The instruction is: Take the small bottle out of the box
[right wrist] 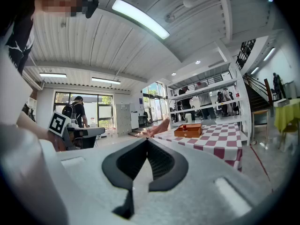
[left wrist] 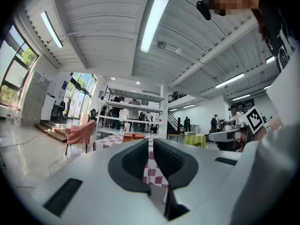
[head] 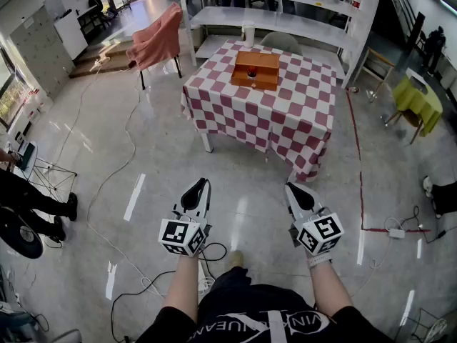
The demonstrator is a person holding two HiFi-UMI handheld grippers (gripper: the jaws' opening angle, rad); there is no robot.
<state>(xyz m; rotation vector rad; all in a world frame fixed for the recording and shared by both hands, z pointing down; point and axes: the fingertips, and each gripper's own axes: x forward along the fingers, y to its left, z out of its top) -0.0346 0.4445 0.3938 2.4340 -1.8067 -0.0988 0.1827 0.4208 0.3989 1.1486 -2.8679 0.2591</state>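
An orange-brown wooden box (head: 255, 70) stands on the far half of a table with a red-and-white checked cloth (head: 285, 113), well ahead of me. A small dark red bottle (head: 251, 71) shows inside the box. In the right gripper view the box (right wrist: 189, 131) and the bottle (right wrist: 184, 126) are small and distant. Both grippers hang low over the floor near my body, far short of the table. My left gripper (head: 203, 183) has its jaws a narrow slit apart, holding nothing (left wrist: 151, 142). My right gripper (head: 290, 187) is shut and holds nothing (right wrist: 147, 140).
A chair draped in pink cloth (head: 158, 41) stands left of the table. White shelving (head: 278, 13) rises right behind it. Cables (head: 121, 141) trail over the glossy floor. A yellow-green covered seat (head: 418, 102) is at the right, and a person's legs (head: 36, 202) at the left.
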